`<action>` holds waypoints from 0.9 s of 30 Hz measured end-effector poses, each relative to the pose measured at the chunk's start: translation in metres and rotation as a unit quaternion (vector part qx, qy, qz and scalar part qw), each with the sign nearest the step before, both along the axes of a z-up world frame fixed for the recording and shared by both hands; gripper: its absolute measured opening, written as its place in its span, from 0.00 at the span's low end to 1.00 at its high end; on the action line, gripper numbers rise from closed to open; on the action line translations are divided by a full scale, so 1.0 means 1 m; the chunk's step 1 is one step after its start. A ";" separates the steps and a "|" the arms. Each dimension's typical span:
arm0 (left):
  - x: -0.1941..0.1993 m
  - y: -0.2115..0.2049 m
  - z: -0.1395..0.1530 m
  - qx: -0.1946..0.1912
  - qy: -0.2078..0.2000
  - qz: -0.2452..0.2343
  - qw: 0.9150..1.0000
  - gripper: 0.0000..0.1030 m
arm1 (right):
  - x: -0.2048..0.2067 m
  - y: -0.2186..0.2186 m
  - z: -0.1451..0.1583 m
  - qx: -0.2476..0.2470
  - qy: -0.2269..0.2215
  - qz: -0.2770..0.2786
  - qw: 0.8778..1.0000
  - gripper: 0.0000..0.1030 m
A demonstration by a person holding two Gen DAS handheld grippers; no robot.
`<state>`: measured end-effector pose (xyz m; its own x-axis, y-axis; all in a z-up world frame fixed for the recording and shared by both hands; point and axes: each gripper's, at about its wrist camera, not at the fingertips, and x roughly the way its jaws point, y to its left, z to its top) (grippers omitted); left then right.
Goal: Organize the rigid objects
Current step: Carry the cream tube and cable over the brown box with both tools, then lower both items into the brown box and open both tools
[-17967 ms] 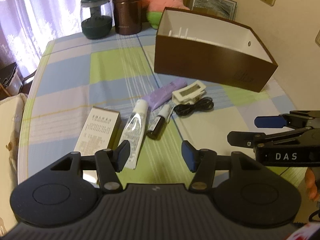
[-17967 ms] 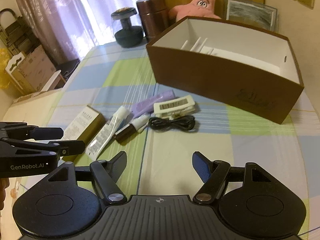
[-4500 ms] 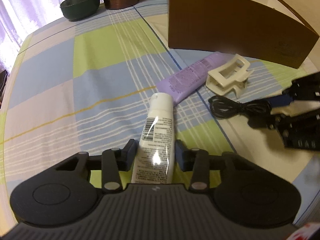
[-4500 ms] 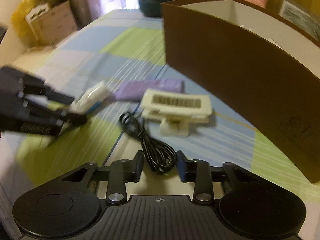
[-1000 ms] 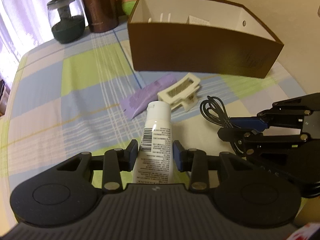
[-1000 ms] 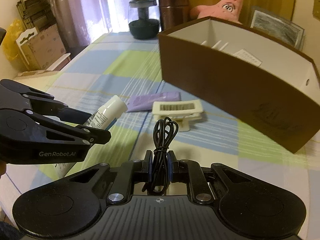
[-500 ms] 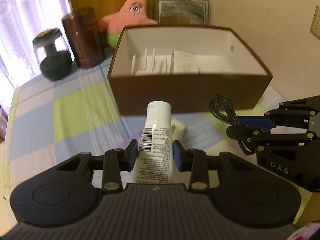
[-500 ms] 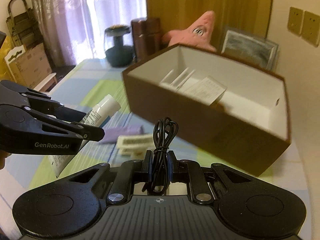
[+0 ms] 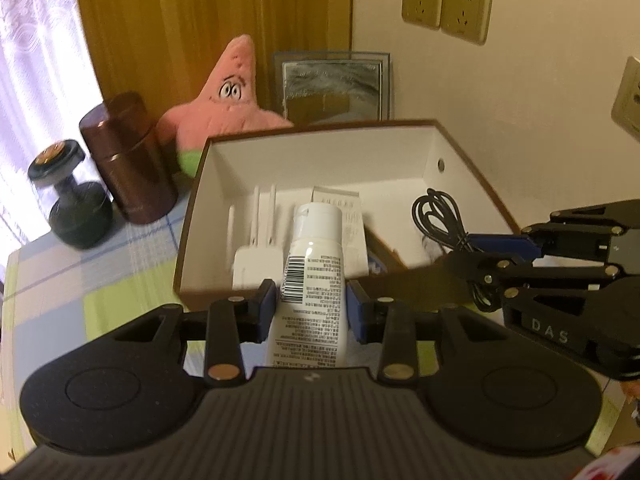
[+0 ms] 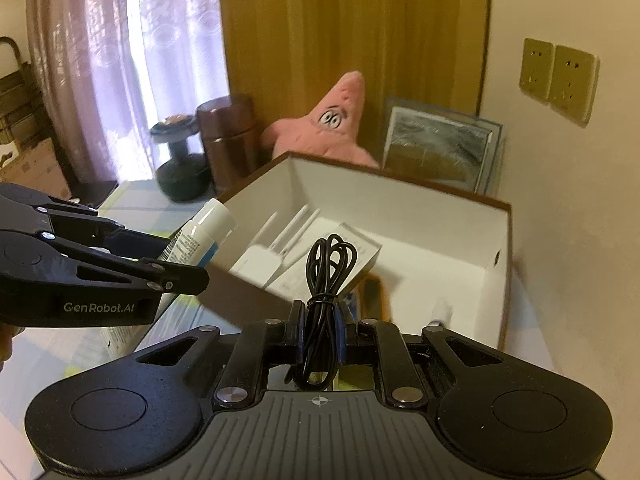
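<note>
My left gripper [image 9: 312, 312] is shut on a white tube [image 9: 316, 264] with a barcode label, held above the near wall of the brown box [image 9: 400, 160], cap pointing into it. My right gripper [image 10: 319, 336] is shut on a coiled black cable [image 10: 328, 272], held over the box's [image 10: 400, 208] white interior. The cable [image 9: 440, 220] and right gripper [image 9: 500, 256] show at the right of the left wrist view. The tube [image 10: 200, 236] and left gripper [image 10: 176, 268] show at the left of the right wrist view. A white device with prongs [image 9: 256, 252] and a paper leaflet [image 9: 340, 208] lie inside the box.
Behind the box stand a pink star plush [image 9: 228, 104], a brown canister [image 9: 128, 160], a dark dumbbell-shaped object [image 9: 68, 200] and a framed picture [image 9: 332, 84]. Wall sockets [image 9: 444, 8] are above. The checked tablecloth [image 9: 80, 272] lies left of the box.
Both grippers have risen and moved forward with their loads, from in front of the box to over its opening. The items left on the table have dropped out of view.
</note>
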<state>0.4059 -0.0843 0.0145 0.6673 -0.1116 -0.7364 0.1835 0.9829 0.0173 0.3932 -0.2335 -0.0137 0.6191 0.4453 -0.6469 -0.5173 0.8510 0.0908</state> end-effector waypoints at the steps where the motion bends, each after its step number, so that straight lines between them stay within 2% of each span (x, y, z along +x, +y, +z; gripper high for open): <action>1: 0.005 -0.001 0.002 0.000 -0.002 -0.001 1.000 0.32 | 0.005 -0.001 0.001 0.001 -0.001 -0.003 1.000 0.11; 11: 0.070 -0.006 0.014 -0.018 -0.001 -0.001 1.000 0.32 | 0.056 -0.005 0.008 0.003 -0.008 -0.027 1.000 0.11; 15: 0.098 -0.005 0.014 -0.013 -0.001 0.003 1.000 0.32 | 0.079 -0.005 0.004 -0.004 -0.006 -0.038 0.999 0.11; 21: 0.131 -0.002 0.003 -0.011 0.014 0.011 1.000 0.32 | 0.110 -0.007 -0.010 -0.018 0.008 -0.054 0.998 0.11; 27: 0.156 -0.004 -0.020 -0.009 0.040 0.014 0.999 0.32 | 0.132 -0.009 -0.028 -0.029 0.029 -0.064 0.997 0.11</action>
<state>0.5621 -0.0878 -0.0059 0.6097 -0.1078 -0.7852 0.1559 0.9877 -0.0146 0.5256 -0.2421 -0.0421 0.6291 0.3268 -0.7053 -0.3997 0.9142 0.0670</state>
